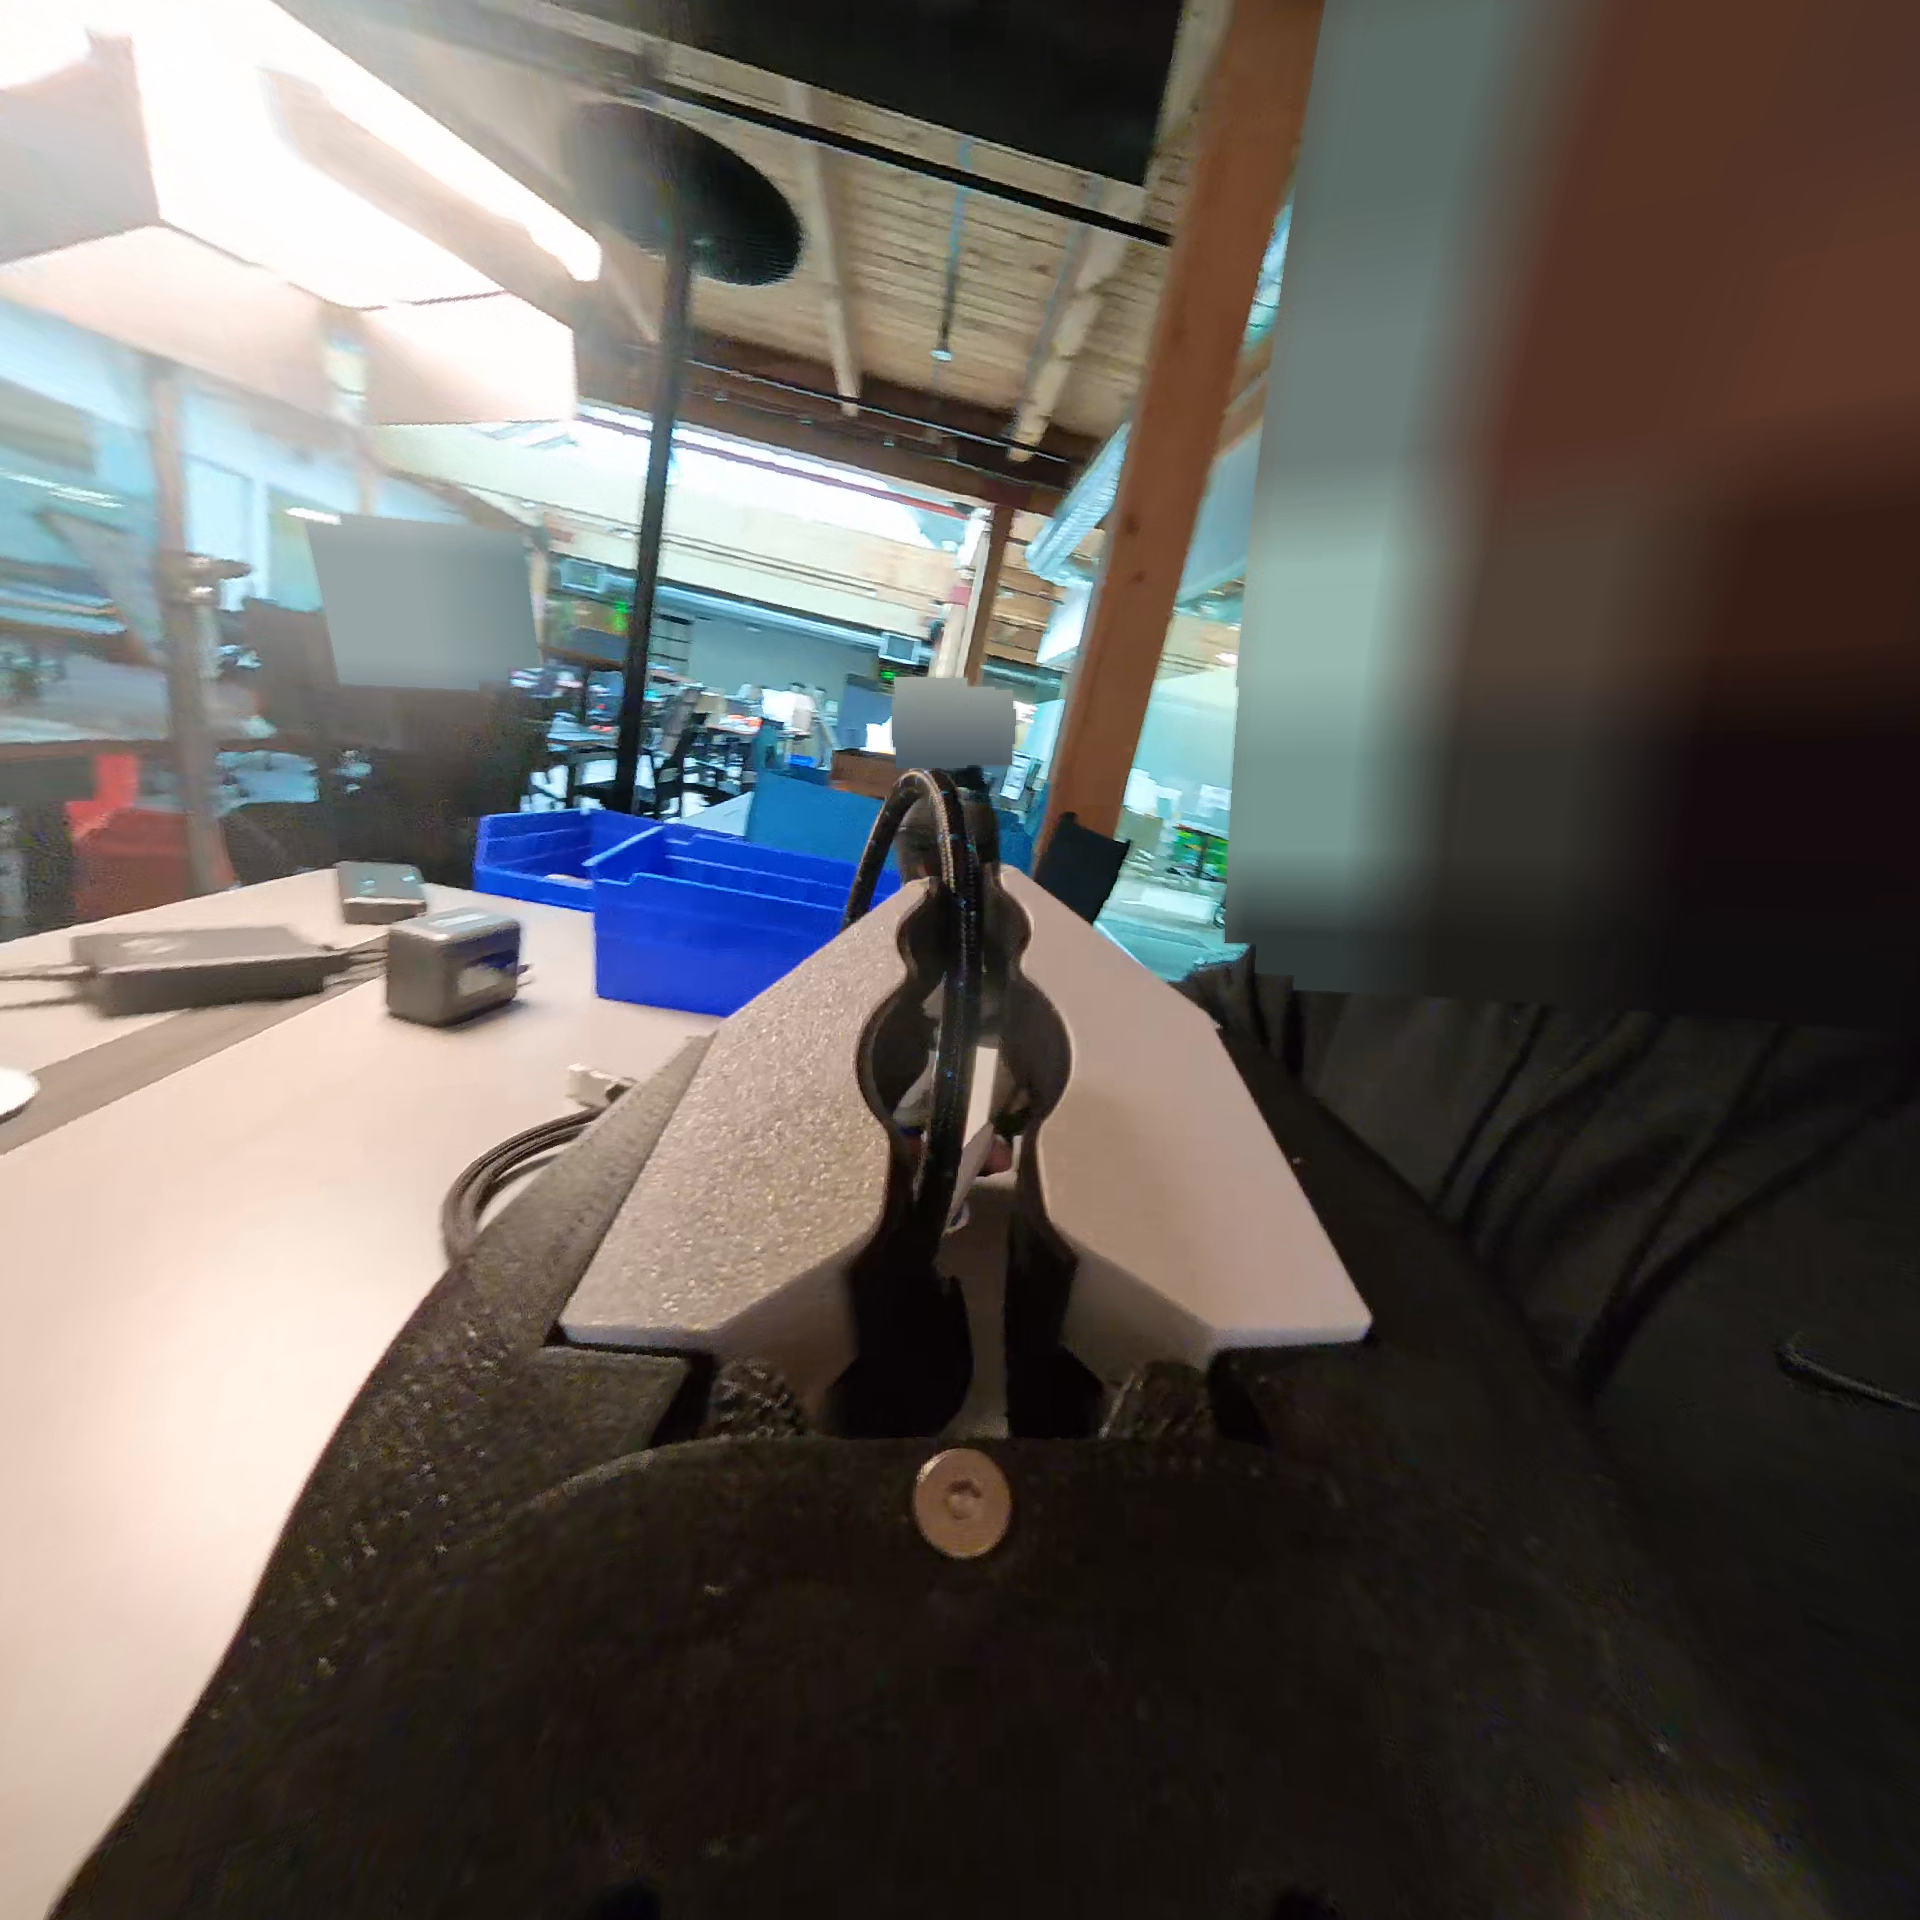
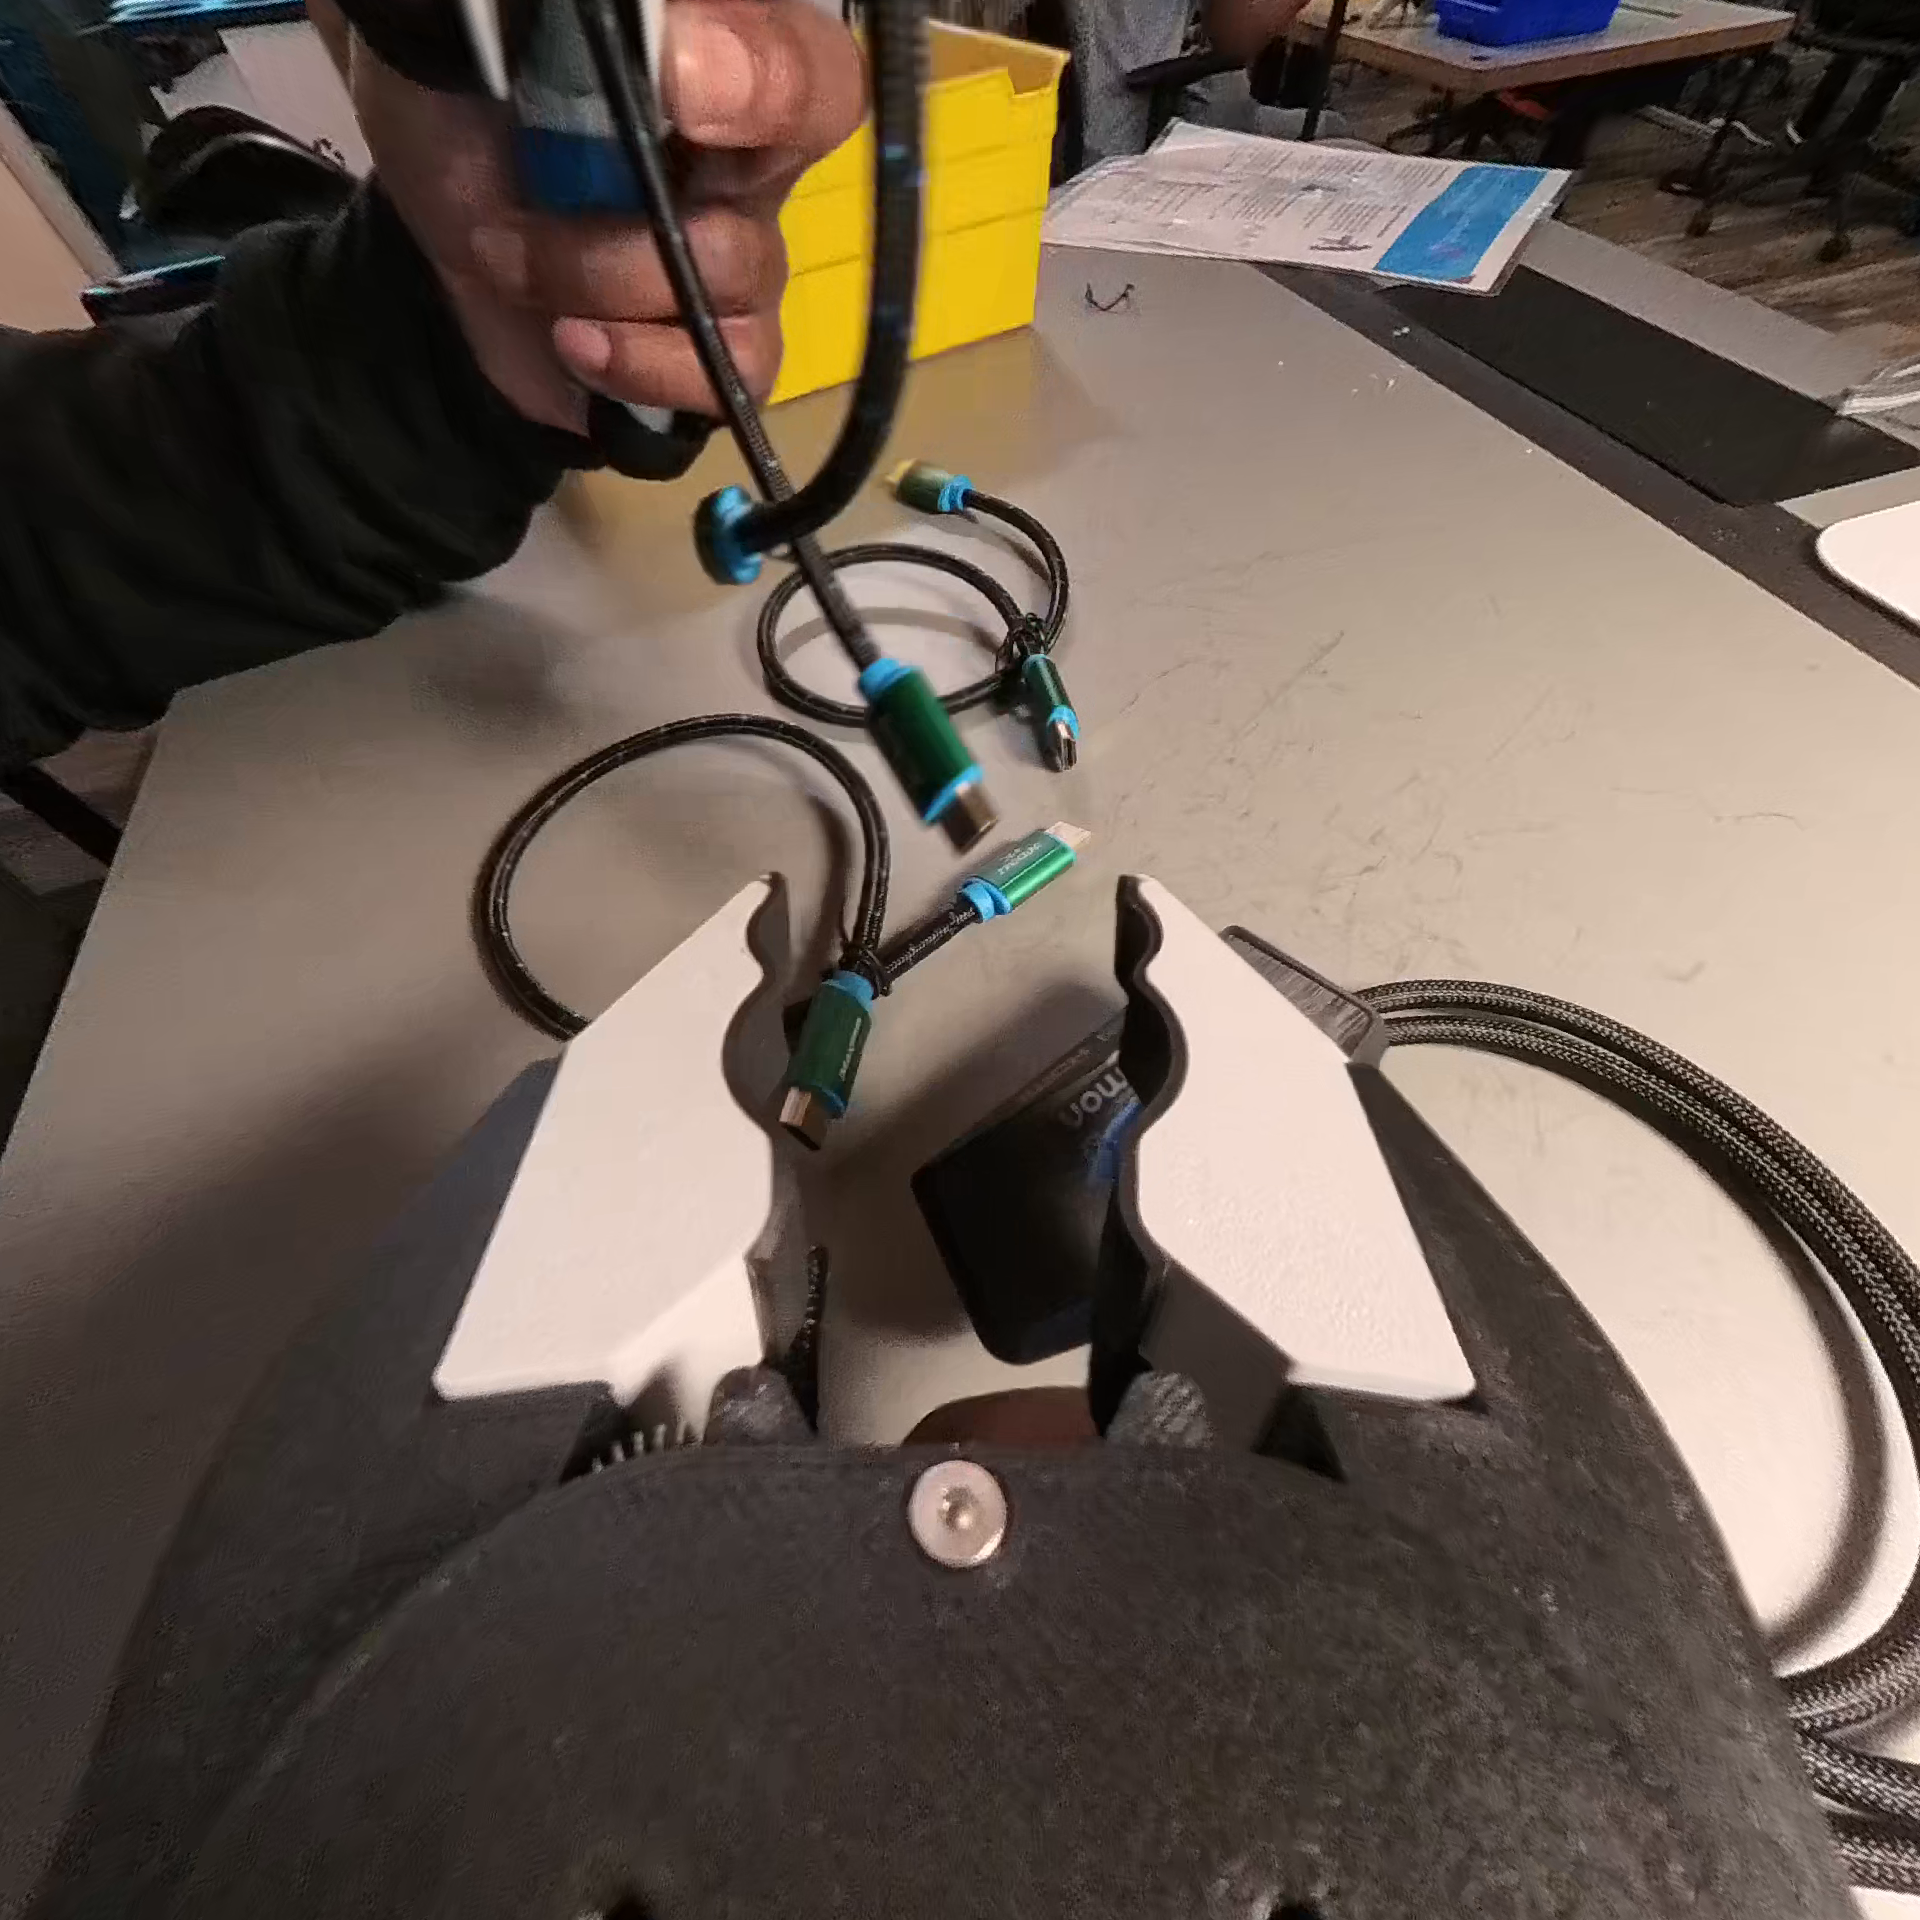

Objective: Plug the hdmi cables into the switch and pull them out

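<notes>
Left gripper (image 1: 961,904) is seen clamped narrow on a black braided HDMI cable (image 1: 951,1049), lifted above the grey table (image 1: 260,1195). In the right wrist view, that cable's green plug (image 2: 920,753) dangles at frame centre beneath the person's hand (image 2: 623,208). Right gripper (image 2: 945,894) is held wide, with nothing gripped. The black switch (image 2: 1023,1216) lies on the table between its fingers, low centre. Two more coiled cables (image 2: 904,634) are laid beyond. A yellow bin (image 2: 935,208) is noted at upper centre.

My table (image 2: 1351,644), grey | two coiled cables (image 2: 914,623) mid-frame | switch (image 2: 1029,1236) lower centre | yellow bin (image 2: 935,208) top | papers (image 2: 1309,197) upper right | thick cords (image 2: 1662,1122) right
</notes>
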